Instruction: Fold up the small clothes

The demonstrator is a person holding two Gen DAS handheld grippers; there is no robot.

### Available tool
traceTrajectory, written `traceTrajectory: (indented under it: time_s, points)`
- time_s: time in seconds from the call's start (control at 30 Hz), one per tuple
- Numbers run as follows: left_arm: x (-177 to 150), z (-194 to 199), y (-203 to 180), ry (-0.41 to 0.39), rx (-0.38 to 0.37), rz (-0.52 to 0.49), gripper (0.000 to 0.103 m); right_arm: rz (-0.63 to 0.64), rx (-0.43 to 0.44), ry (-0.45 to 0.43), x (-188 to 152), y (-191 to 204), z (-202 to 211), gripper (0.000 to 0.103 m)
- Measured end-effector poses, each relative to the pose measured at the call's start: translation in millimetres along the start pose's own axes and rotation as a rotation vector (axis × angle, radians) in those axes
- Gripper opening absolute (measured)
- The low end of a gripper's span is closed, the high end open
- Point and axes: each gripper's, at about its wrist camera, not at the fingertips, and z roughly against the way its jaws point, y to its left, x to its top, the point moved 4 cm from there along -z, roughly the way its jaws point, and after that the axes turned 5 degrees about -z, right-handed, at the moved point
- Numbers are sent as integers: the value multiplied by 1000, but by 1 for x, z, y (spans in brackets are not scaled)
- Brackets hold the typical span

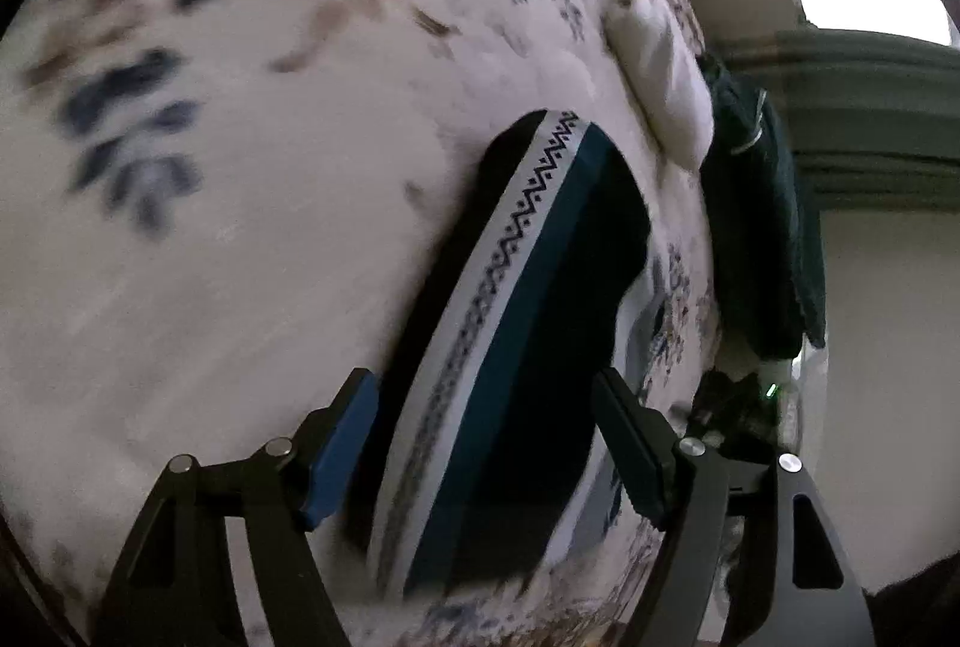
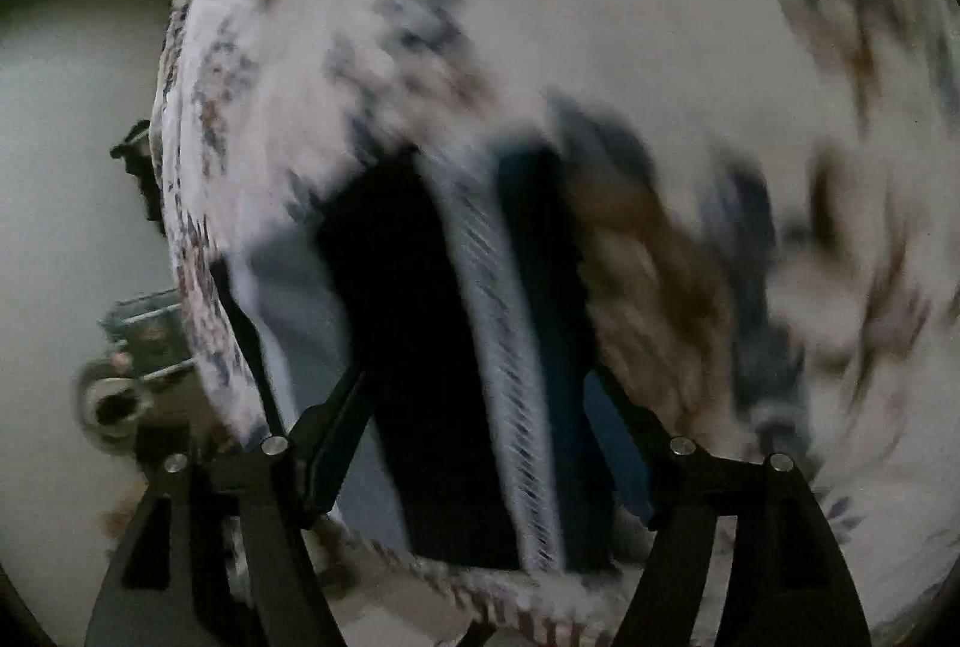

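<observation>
While flat on bedspread (image 1: 240, 287) | folded garment (image 1: 540, 287) runs lengthwise away

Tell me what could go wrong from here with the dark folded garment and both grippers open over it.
1. The dark garment lies between the open fingers of the left gripper and right gripper; a fingertip could snag and undo the fold.
2. It lies near the edge of the floral bedspread, so a nudge might slide it off.
3. The right wrist view is blurred, so aiming is unreliable.
</observation>
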Motion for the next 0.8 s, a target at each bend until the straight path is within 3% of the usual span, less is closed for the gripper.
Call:
traceTrajectory:
  time_s: [0.07, 0.17, 0.3, 0.43, 0.5, 0.53, 0.67, 0.8]
  points:
    - [11, -16, -5, 32, 5, -21, 72, -40, 44, 16, -10, -31, -16, 74]
    - [23, -26, -16, 57, 50, -81, 72, -81, 105, -15, -13, -47, -29, 74]
    - [33, -29, -26, 61, 85, -115, 72, -21, 174, -159, 10, -31, -13, 74]
    - [52, -41, -39, 44, 107, -144, 72, 25, 179, -169, 42, -10, -20, 74]
    - [69, -53, -43, 40, 129, -149, 72, 72, 166, -185, 53, 3, -22, 53]
    - [76, -58, -43, 37, 136, -148, 72, 87, 136, -199, 58, 9, -22, 21]
    - [99, -79, -44, 40, 144, -129, 72, 41, 137, -259, 71, 14, -8, 16]
    - [102, -84, -41, 56, 146, -128, 72, 21, 108, -286, 78, 12, -5, 16]
